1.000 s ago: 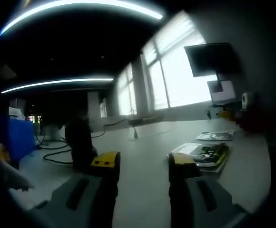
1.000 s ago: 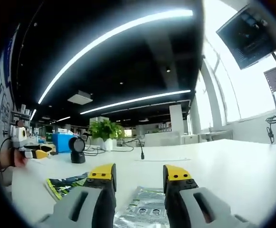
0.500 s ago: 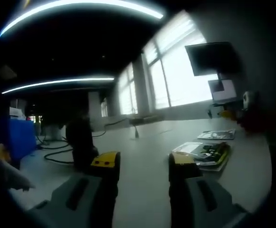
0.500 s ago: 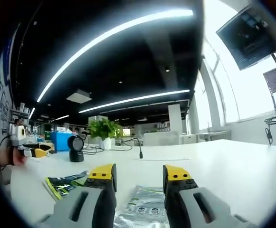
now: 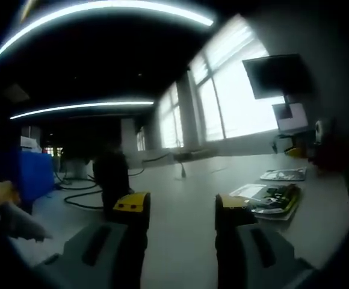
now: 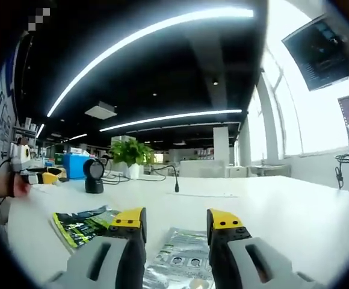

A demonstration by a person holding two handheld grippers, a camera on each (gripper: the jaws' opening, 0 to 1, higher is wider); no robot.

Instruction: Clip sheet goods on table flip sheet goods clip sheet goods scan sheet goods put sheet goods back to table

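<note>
Right claw (image 6: 176, 221) hovers low over the white table (image 6: 295, 211) with its yellow-tipped jaws parted and nothing between them. Just beyond and below the tips lies a silvery packet (image 6: 183, 259), flat on the table, its near end hidden behind the jaws. That alignment reads as a lining-up for the first clip: the jaws are spread to take the packet's edge, and the low, nearly level angle suits sliding one jaw under a thin sheet. To the left of the packet, close by but apart from it, lies a green and black packet (image 6: 81, 220), also flat. Farther back from the silvery packet stands a dark scanner (image 6: 93, 174) on a stand, its head facing over the table, likely placed there so a lifted sheet can be shown to it. A potted plant (image 6: 129, 159) sits behind the scanner.

Left claw (image 5: 177, 208) is likewise open and empty, held above bare table (image 5: 180, 241). From its view the green and black packet (image 5: 274, 201) lies to the right of the jaws, with the silvery packet (image 5: 283, 174) beyond it, and the scanner (image 5: 111, 177) stands dim to the left. This claw seems to be waiting, kept clear of the sheets.

None of the task's steps looks done yet; both sheets lie untouched.
</note>
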